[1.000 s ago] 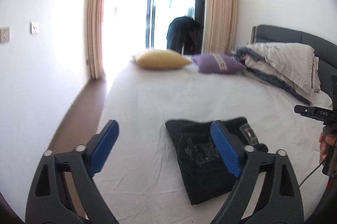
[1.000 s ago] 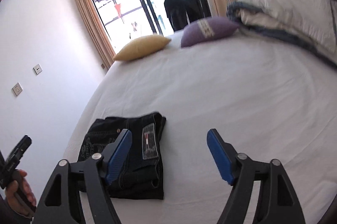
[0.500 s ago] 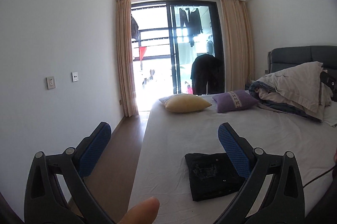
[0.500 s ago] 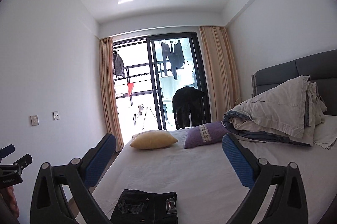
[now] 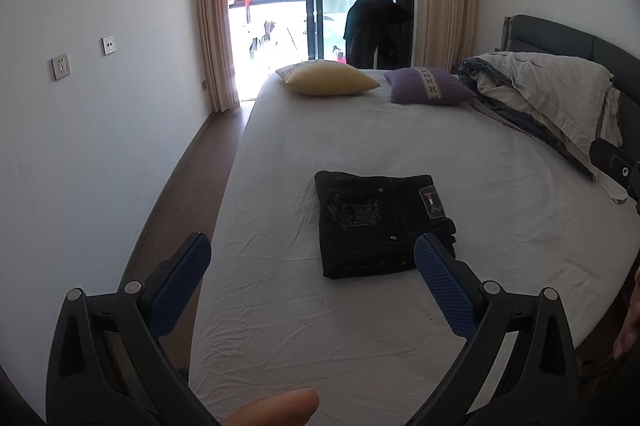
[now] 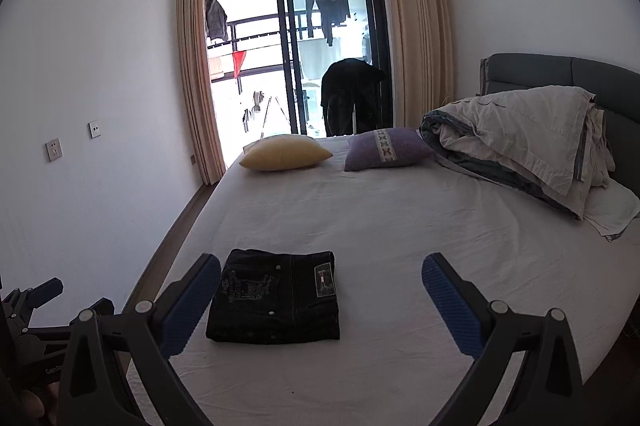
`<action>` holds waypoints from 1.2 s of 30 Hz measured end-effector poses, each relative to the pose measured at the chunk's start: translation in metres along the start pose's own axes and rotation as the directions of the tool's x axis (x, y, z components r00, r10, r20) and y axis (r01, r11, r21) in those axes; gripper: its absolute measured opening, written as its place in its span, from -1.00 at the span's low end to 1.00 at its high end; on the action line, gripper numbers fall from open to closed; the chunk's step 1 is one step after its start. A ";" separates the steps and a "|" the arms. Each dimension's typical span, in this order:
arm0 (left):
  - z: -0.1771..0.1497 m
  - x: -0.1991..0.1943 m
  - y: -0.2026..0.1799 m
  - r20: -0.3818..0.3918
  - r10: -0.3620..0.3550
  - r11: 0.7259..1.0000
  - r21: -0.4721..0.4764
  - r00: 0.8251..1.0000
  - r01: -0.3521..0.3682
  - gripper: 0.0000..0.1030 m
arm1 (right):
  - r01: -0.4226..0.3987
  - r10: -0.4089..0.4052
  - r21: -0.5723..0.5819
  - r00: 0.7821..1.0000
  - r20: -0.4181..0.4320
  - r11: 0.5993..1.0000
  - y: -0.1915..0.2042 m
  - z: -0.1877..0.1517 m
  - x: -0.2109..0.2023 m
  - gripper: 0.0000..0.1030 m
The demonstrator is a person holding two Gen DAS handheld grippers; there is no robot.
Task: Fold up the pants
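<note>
Pants: we see the black denim pants [image 5: 380,222] folded into a compact rectangle with a pale patch label on top, lying flat on the white-sheeted bed [image 5: 400,130] near its foot end; the same bundle shows in the right wrist view [image 6: 276,300].
Left hand-held gripper: our left hand-held gripper [image 5: 312,286] has its blue-padded jaws spread wide and released, with only bedsheet showing between them; the right pad overlaps the pants' near corner in the view, but we cannot tell any contact.
Right hand-held gripper: our right hand-held gripper [image 6: 322,302] is released too; its jaws have just been opening and now stand wide, well back from the pants, which show between the pads without being touched.
Fingertip: a fingertip [image 5: 276,408] shows at the bottom edge of the left wrist view.
Far end of bed: a yellow cushion [image 6: 286,152] and a purple cushion [image 6: 386,148] lie side by side.
Headboard side: a rumpled beige and grey quilt [image 6: 520,138] is heaped before the grey padded headboard [image 6: 560,74].
</note>
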State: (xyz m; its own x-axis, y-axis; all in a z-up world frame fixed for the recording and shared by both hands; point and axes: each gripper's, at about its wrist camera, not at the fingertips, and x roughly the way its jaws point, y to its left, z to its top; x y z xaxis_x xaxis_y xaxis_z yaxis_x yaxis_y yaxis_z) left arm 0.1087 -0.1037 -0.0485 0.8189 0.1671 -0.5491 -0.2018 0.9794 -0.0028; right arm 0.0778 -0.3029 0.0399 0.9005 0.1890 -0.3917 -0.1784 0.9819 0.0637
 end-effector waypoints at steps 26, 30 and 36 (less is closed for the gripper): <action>-0.011 0.090 0.002 -0.153 -0.010 1.000 -0.024 0.988 0.006 1.00 | 0.023 -0.032 -0.035 0.966 -0.255 0.999 0.034 -0.046 0.043 1.00; -0.011 0.088 0.003 -0.157 -0.009 1.000 -0.025 0.987 0.005 1.00 | 0.023 -0.030 -0.029 0.963 -0.267 0.999 0.035 -0.048 0.045 1.00; -0.012 0.088 0.002 -0.160 -0.008 1.000 -0.025 0.987 0.005 1.00 | 0.021 -0.028 -0.029 0.961 -0.274 0.999 0.037 -0.048 0.045 1.00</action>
State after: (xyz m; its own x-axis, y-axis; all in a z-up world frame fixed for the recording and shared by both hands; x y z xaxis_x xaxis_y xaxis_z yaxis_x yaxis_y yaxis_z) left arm 0.1737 -0.0880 -0.1069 0.7242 0.1386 -0.6755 -0.2114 0.9770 -0.0263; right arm 0.0925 -0.2591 -0.0196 0.7619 0.1505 -0.6300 -0.1706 0.9849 0.0290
